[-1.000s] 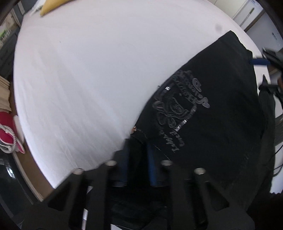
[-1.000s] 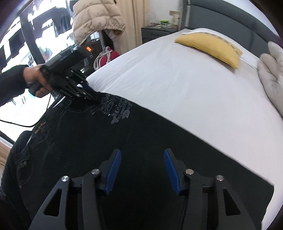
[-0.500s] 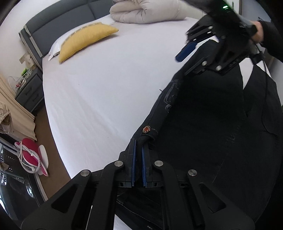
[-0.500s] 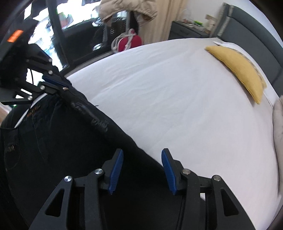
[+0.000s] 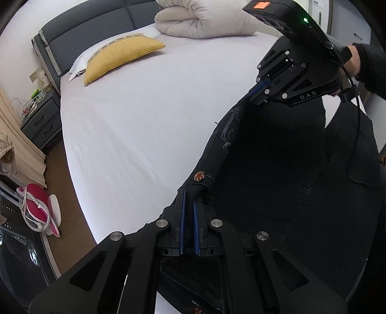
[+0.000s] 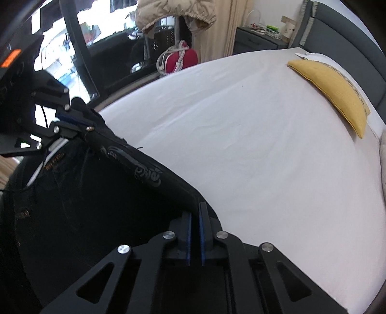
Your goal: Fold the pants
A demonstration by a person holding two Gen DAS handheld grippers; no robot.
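Note:
Black pants (image 5: 277, 157) with a silver print lie on the near side of a white bed (image 5: 144, 120). Their edge is lifted off the sheet and stretched between both grippers. My left gripper (image 5: 189, 205) is shut on the waistband just below a red-and-white button (image 5: 200, 176); it also shows at the left of the right wrist view, as left gripper (image 6: 65, 120). My right gripper (image 6: 195, 217) is closing, its blue pads pinching the pants (image 6: 72, 193) further along the same edge. Seen from the left wrist, the right gripper (image 5: 259, 93) hangs at the upper right, held by a hand (image 5: 352, 60).
A yellow pillow (image 5: 120, 58) and a rolled pale duvet (image 5: 200, 19) lie at the head of the bed. A grey nightstand (image 5: 41, 116) and a red bag (image 5: 36, 205) stand on the floor beside it. White sheet (image 6: 265, 145) stretches beyond the pants.
The left gripper rose with the waistband, lifting the pants' edge off the sheet. The right gripper moved to that edge and its open jaws came together on the fabric.

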